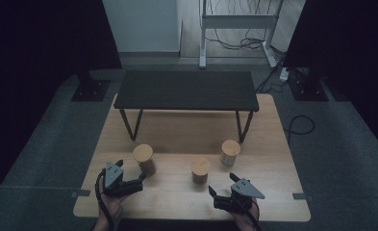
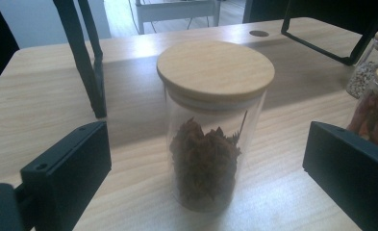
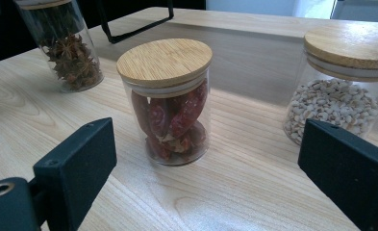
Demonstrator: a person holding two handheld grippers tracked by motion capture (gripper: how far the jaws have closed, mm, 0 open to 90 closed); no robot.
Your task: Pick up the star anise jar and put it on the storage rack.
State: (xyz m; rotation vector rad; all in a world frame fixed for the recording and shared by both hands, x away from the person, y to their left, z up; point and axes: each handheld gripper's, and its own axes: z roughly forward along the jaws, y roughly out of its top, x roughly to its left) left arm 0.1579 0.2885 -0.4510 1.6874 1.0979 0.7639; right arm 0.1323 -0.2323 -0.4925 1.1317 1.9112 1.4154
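Three glass jars with bamboo lids stand on the wooden table (image 1: 268,192). The left jar (image 1: 144,159) holds star anise; in the left gripper view this star anise jar (image 2: 210,130) stands upright, centred in front of the wide gap of my left gripper (image 2: 206,144), and neither pad touches it. My left gripper (image 1: 131,172) is open. The middle jar (image 1: 200,170) holds red chillies. That chilli jar (image 3: 170,103) stands just ahead of my right gripper (image 3: 208,139), which is open and holds nothing. My right gripper (image 1: 223,185) sits near the front edge.
A third jar of white beans (image 1: 230,152) stands at the right; the bean jar (image 3: 343,91) is near the right jaw. A low black bench (image 1: 186,90) on thin metal legs spans the back of the table. Grey carpet surrounds the table.
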